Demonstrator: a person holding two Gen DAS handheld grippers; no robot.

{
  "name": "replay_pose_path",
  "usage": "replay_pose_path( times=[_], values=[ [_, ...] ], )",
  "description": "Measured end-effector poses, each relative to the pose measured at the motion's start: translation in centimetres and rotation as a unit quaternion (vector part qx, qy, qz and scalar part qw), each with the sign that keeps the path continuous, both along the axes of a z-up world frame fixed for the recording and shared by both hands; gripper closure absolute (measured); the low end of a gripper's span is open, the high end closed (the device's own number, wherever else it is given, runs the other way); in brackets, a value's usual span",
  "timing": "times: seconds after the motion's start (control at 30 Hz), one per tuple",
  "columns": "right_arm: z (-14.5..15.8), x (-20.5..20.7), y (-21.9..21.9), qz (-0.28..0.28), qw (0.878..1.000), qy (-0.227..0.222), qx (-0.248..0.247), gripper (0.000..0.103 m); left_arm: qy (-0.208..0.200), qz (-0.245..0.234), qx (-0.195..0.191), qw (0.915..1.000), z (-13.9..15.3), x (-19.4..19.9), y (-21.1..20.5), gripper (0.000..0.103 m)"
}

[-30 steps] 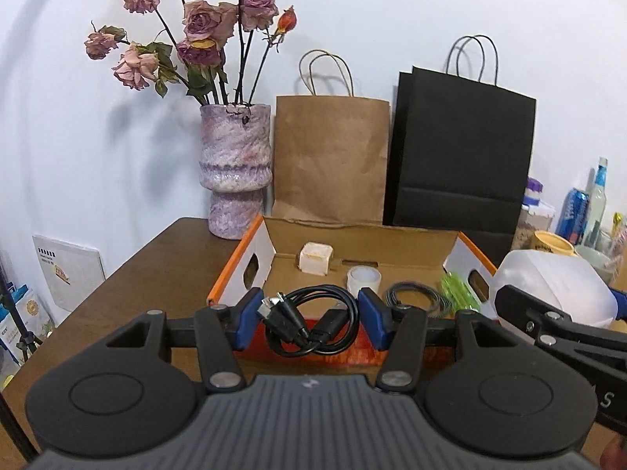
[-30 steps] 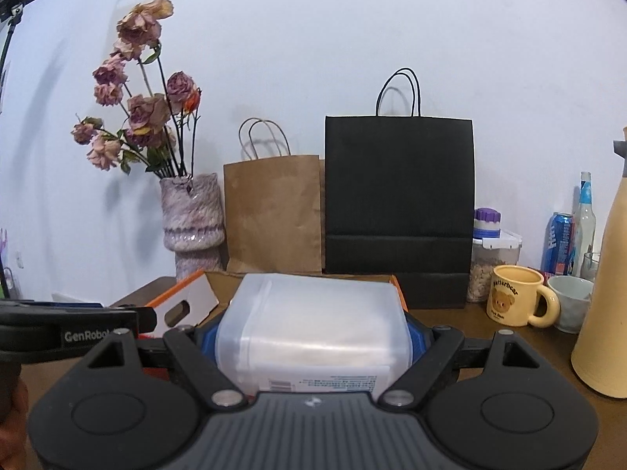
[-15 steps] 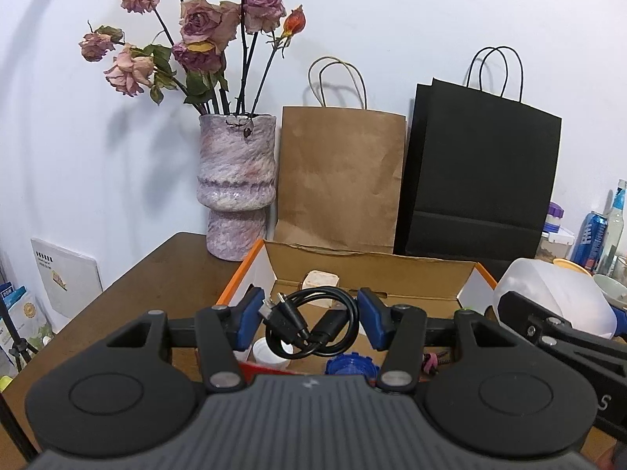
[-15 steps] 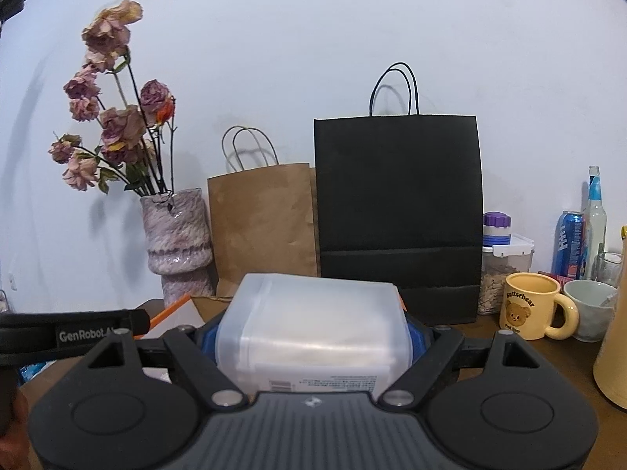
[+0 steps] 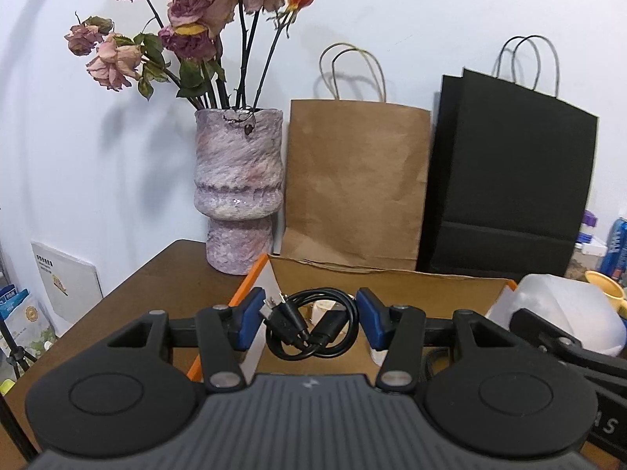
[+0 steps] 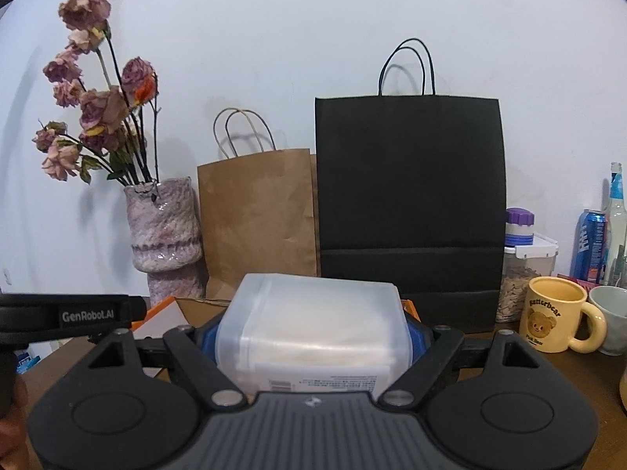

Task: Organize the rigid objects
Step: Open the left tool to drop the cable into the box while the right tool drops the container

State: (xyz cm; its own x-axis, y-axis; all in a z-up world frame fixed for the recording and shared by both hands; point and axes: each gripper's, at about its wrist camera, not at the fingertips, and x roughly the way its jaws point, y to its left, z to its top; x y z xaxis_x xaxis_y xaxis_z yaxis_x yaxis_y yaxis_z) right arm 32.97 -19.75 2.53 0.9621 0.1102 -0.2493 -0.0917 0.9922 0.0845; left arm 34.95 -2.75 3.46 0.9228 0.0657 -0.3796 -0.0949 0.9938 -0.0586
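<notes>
Cardboard makes up the open box (image 5: 392, 280) with orange edges, which sits on the brown counter (image 5: 156, 286) in front of the paper bags; it looks light and would likely slide if bumped. Next in size, the translucent plastic container (image 6: 313, 325) is clamped across its broad sides by the right claw (image 6: 311, 337), above the box's right end. It seems rigid but smooth, so a slip is possible; flat walls suit the pads best. Smallest, the coiled black cable (image 5: 311, 327) is pinched by the left claw (image 5: 309, 323) over the box: light and floppy, best held across the whole bundle.
</notes>
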Motion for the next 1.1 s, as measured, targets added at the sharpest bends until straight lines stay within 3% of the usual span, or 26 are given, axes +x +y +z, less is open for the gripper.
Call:
replay_pose_path(
  times=[0.33,0.8,0.9,0.97,1.03,1.1],
  values=[
    [-1.2,3.4,0.9,0.013,1.0,0.014,-0.021,0.02,0.013,0.008,0.014,0.9998,-1.0,3.7,0.3,0.051],
    [-2.6,5.6,1.2,0.019,0.998,0.042,-0.042,0.02,0.038,0.012,0.034,0.9986,-2.8,6.1,0.3,0.048],
    [-2.9,5.9,1.1,0.019,0.997,0.056,-0.04,0.02,0.037,0.012,0.034,0.9987,-2.9,6.1,0.3,0.035],
    [-3.2,6.1,0.8,0.01,0.997,0.063,-0.038,0.017,0.033,0.012,0.035,0.9988,-2.8,6.0,0.3,0.013],
    [-3.3,6.1,0.6,0.005,0.997,0.065,-0.038,0.002,0.029,0.011,0.035,0.9989,-2.7,5.9,0.4,0.003],
    [-3.3,6.0,0.2,0.001,0.997,0.064,-0.031,0.0,0.029,0.011,0.036,0.9989,-2.6,5.9,0.4,0.0]
  ],
)
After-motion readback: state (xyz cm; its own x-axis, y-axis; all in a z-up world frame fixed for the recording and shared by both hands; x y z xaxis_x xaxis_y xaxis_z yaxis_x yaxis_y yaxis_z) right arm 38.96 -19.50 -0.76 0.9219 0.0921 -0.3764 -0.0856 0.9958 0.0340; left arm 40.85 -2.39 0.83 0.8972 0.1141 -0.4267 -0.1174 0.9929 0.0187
